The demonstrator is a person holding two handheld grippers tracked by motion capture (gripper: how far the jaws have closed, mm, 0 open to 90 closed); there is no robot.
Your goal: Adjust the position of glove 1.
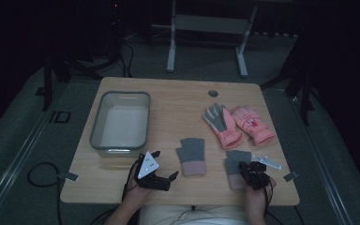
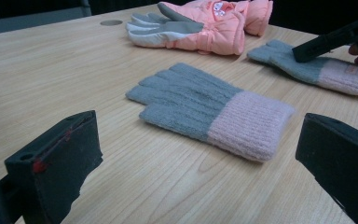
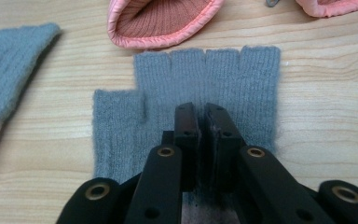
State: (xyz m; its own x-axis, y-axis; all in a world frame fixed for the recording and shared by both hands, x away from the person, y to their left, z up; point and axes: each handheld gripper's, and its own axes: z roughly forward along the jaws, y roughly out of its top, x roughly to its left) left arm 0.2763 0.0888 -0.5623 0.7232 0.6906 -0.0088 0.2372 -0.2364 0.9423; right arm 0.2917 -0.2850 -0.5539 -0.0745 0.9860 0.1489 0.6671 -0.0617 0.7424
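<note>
Wooden tabletop (image 1: 178, 93) carrying a grey plastic tub (image 1: 120, 121), two pink ski gloves (image 1: 239, 124) and two grey knit gloves. Left tongs (image 1: 166, 165) gape open, empty, near one knit glove (image 1: 192, 156). Right tongs (image 3: 201, 116), nearly closed, rest atop the other knit glove (image 3: 191, 88).

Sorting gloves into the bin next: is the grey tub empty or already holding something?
Empty. The high view shows the grey tub with a bare pale floor; all four gloves lie on the table.
</note>
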